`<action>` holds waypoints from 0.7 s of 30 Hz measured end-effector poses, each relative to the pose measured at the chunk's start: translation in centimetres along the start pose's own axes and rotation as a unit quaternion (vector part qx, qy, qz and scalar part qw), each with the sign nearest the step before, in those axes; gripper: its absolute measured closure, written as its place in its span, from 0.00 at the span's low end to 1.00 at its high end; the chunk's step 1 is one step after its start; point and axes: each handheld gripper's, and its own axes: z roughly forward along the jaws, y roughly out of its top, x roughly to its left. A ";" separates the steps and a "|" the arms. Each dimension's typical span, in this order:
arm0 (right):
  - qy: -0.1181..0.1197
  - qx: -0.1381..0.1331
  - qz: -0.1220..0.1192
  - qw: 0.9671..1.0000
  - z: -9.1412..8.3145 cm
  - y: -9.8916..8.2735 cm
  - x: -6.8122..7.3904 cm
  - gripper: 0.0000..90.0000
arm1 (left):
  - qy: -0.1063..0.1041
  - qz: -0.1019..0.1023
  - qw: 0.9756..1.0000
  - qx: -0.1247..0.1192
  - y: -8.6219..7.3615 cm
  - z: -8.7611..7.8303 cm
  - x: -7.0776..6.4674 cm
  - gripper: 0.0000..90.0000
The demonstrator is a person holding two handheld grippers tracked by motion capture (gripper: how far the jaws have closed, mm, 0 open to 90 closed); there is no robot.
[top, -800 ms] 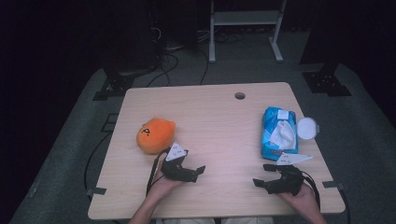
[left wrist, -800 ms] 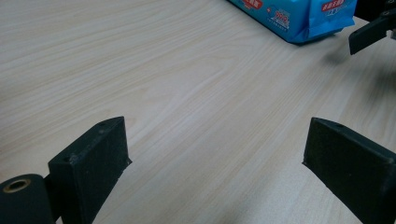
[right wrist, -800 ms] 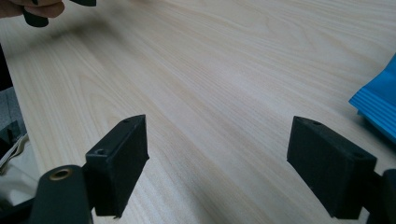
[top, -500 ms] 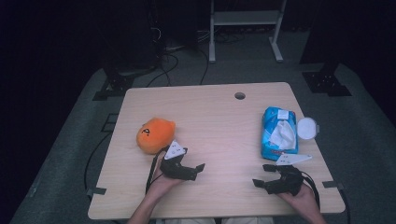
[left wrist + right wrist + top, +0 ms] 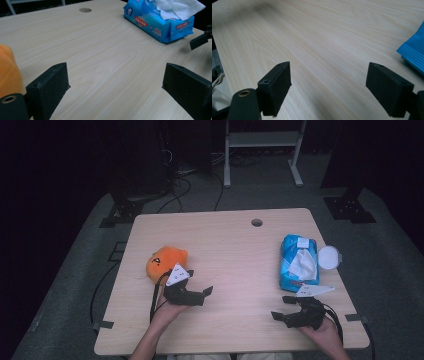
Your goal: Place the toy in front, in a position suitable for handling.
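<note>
An orange plush toy (image 5: 166, 262) lies at the left of the wooden table (image 5: 235, 250). Just in front of it, a hand holds my left gripper (image 5: 202, 296) low over the wood, open and with nothing in it. In the left gripper view the jaws (image 5: 117, 82) stand wide apart over bare table, with the toy (image 5: 8, 70) at the left edge. A blue pack of wet wipes (image 5: 299, 262) with a white wipe sticking out lies at the right. My right gripper (image 5: 281, 307) is open in front of that pack, its jaws (image 5: 327, 85) spread over bare wood.
A round white lid (image 5: 329, 256) lies beside the pack near the table's right edge. A cable hole (image 5: 257, 222) sits at the far middle. Past the table are a metal stand (image 5: 260, 150) and cables on the floor. The right gripper's jaw tip (image 5: 200, 40) shows in the left gripper view.
</note>
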 end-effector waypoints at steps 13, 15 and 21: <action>-0.003 -0.001 0.002 1.000 0.0 0.0 -0.1 0.21 | 0.026 0.011 0.999 -0.030 1.8 -1.4 1.2 0.07; -0.004 -0.002 0.003 1.000 0.0 0.0 -0.2 0.21 | 0.034 0.015 0.999 -0.036 2.2 -1.6 1.6 0.07; -0.008 -0.001 0.007 1.000 -0.1 0.0 -0.2 0.21 | 0.051 0.010 0.997 -0.049 3.1 -2.3 3.1 0.07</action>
